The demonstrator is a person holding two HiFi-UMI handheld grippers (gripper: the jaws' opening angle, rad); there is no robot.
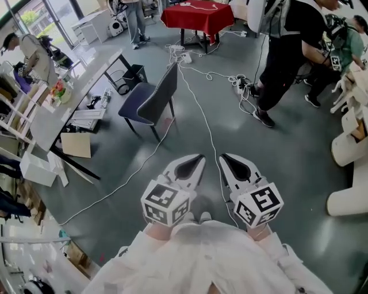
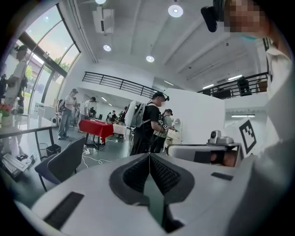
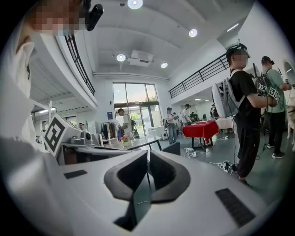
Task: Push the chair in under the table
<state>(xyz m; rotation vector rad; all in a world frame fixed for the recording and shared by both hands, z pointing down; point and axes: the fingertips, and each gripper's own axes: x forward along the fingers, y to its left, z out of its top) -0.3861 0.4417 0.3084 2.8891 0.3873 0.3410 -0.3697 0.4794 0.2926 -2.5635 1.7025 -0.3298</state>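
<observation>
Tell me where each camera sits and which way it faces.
Head view: on the person's head, facing steeply down; shows left gripper, right gripper, sleeves.
Left gripper view: on that gripper, facing along its shut jaws; chair at left.
Right gripper view: likewise, along its own shut jaws.
Shared: all three show the red table.

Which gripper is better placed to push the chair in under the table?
Left, marginally. The chair stands ahead to the left, seat toward the long table, and the left gripper is on that side; the right gripper sits farther across. Both are shut, empty and well short of it.
</observation>
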